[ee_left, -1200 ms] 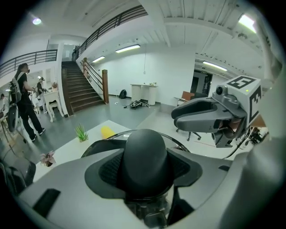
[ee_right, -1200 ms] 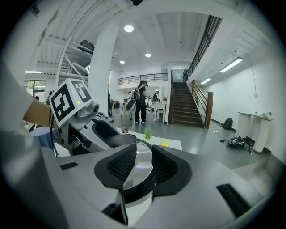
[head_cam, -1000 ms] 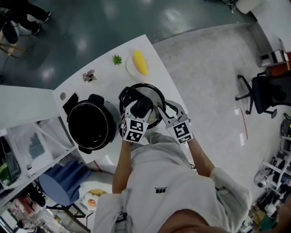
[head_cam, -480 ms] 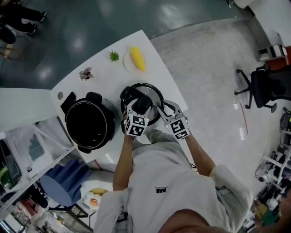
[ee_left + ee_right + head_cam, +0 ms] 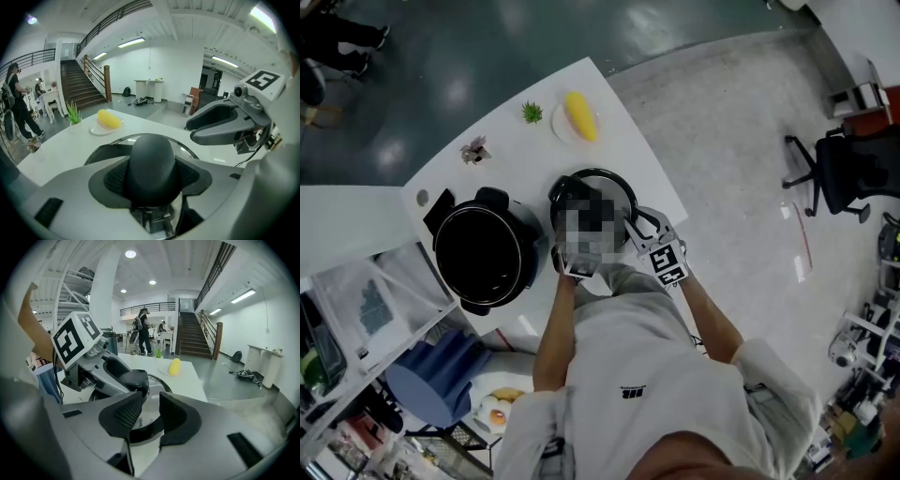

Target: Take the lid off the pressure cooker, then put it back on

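The pressure cooker lid [image 5: 614, 185], a steel disc with a black rim, is low over the white table [image 5: 511, 155], right of the open black cooker pot [image 5: 483, 255]. In the left gripper view my left gripper [image 5: 152, 173] is shut on the lid's black knob [image 5: 152, 159], one pad against each side. A mosaic patch covers this gripper in the head view. My right gripper [image 5: 634, 225] hangs over the lid's right edge. Its jaws [image 5: 143, 414] stand a little apart, and only the lid's rim [image 5: 140, 430] shows behind the gap.
At the far end of the table are a plate with a yellow corn cob [image 5: 578, 117], a small green plant [image 5: 532, 113] and a dried sprig [image 5: 474, 150]. The table's edge runs just right of the lid. An office chair [image 5: 839, 178] stands on the floor.
Both grippers have sunk, and the lid in the left one has come down toward the table beside the pot. Neither pair of jaws has visibly changed.
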`<state>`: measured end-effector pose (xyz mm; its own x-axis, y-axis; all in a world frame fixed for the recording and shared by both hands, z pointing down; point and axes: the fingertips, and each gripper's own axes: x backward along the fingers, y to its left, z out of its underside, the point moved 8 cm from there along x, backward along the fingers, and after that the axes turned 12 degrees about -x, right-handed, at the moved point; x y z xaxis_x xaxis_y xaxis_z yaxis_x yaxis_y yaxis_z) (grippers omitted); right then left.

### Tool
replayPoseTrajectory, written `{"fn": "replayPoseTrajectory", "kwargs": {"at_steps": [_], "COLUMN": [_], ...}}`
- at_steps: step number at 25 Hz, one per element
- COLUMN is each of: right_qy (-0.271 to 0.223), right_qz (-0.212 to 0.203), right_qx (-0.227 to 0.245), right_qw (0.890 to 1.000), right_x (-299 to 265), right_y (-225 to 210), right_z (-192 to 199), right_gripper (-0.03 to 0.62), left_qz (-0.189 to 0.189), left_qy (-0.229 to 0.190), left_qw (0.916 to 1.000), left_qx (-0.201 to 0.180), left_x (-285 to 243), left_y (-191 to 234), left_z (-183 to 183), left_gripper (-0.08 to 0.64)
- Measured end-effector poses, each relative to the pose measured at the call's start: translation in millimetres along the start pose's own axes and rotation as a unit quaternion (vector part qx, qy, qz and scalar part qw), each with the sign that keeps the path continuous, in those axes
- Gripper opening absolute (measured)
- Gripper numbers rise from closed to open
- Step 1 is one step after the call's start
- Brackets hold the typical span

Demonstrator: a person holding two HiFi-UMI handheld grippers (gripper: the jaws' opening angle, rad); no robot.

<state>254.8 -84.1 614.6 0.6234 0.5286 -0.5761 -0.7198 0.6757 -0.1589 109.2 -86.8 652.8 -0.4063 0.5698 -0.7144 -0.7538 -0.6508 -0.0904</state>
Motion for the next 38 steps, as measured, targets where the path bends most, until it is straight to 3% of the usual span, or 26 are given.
{"fn": "replayPoseTrajectory", "kwargs": {"at_steps": [7,10,14,20,23,25,38], "right_qy": [-0.007,-0.010,-0.018,-0.025,-0.027,-0.026,-0.022], "right_qz": [0.011,0.015,0.018,0.021,0.017,0.015,-0.006], "right_qx": [-0.008,-0.011,-0.014,-0.020,-0.020,-0.019,-0.019], "right_qw": [1.000,1.000,1.000,0.999,0.999,0.999,1.000], "right_x": [3.7,5.2,8.4,15.6,15.3,15.5,12.5], "right_y": [8.6,13.5,17.9,17.3,15.4,13.7,-0.9], "right_z": [1.5,0.9,-1.8,-6.7,-7.7,-7.7,-8.9], "right_gripper": [0.117,0.117,0.117,0.117,0.117,0.117,0.117], "left_qz": [0.010,0.033,0.040,0.014,0.000,-0.004,0.014], "left_qy": [-0.017,-0.021,-0.013,0.010,0.016,0.018,0.069], "left_qw": [0.9997,0.9991,0.9988,0.9998,0.9999,0.9998,0.9973], "left_qx": [0.014,0.018,0.024,0.005,0.001,0.000,0.021], "left_x": [-0.6,-2.1,0.1,19.3,24.2,24.3,-0.2], "left_y": [-1.6,-8.5,-8.9,-7.6,-4.9,-4.6,-2.9], "left_z": [2.7,1.0,-0.6,-5.1,-6.8,-8.4,-7.4], "left_gripper": [0.295,0.402,0.422,0.411,0.339,0.330,0.335]}}
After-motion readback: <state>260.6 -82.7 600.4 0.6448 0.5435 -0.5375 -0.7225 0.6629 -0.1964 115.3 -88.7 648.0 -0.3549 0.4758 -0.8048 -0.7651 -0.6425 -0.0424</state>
